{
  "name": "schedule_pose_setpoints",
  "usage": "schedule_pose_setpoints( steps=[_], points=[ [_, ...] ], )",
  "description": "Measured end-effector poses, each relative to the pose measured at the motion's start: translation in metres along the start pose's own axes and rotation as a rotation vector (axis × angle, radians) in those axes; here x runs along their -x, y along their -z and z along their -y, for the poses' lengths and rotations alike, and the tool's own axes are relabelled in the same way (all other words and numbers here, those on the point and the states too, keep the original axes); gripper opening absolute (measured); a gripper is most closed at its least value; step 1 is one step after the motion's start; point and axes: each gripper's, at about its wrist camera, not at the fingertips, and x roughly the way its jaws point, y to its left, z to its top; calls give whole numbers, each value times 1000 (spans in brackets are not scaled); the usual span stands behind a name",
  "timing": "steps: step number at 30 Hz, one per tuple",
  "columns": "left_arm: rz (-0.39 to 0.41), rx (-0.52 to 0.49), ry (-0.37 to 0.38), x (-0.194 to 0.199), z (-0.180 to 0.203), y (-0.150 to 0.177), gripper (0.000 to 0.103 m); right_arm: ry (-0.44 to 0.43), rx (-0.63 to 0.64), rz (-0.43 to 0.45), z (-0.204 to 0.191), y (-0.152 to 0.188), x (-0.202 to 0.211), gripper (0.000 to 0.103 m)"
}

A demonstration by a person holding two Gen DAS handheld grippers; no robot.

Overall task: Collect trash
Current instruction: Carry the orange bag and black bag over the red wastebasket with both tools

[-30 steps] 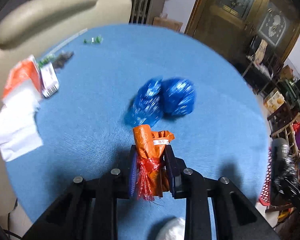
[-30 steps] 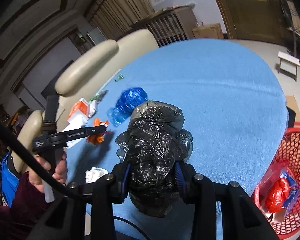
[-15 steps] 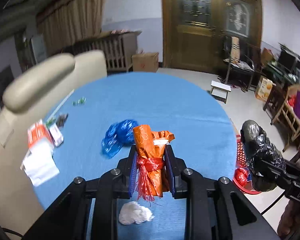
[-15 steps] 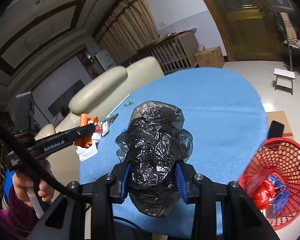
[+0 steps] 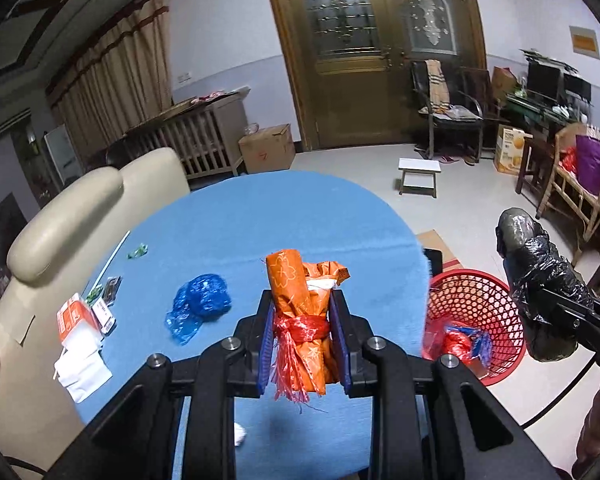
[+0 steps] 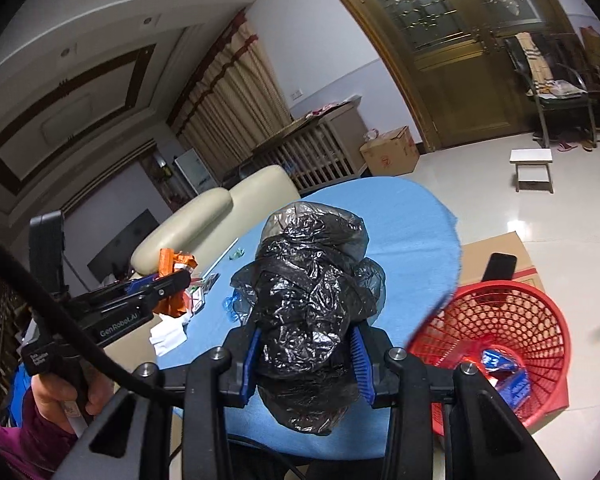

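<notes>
Left wrist view first: the left gripper [image 5: 304, 334] is clamped tight on an orange wrapper bundle [image 5: 300, 312] tied with a red plastic strip, held up above the blue table [image 5: 260, 224], not touching it. Off to the right, down on the floor beside the table edge, sits the red basket [image 5: 496, 300] with some red and blue scraps already in it, and the black plastic bag [image 5: 540, 288] hangs above it in the other tool. Left on the table: a crumpled blue bag [image 5: 200, 306], a small green wrapper [image 5: 137, 251], an orange-and-white packet [image 5: 74, 316] and white tissue [image 5: 82, 370]. Over to the right wrist view: the right gripper [image 6: 305, 360] has its jaws squeezed onto the black plastic bag [image 6: 308, 320], a big crinkly wad, with the red basket [image 6: 512, 320] just below and to the right. The left tool's side reads "GenRobot.AI"; print on the packets is too small to read. By my reading, this is the carry-to-basket step, both loads in the air. The next move calls for swinging the black bag over the basket mouth and letting the jaws part, then the orange bundle after it; the blue bag and small scraps are not yet collected.
</notes>
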Motion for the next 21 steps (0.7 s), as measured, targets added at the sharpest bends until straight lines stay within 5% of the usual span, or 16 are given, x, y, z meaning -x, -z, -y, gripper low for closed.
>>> schedule_pose_setpoints(
  steps=[21],
  points=[
    [-9, -132, 33, -2, 84, -7, 27, 37, -92, 74, 46, -1, 65, 41]
  ],
)
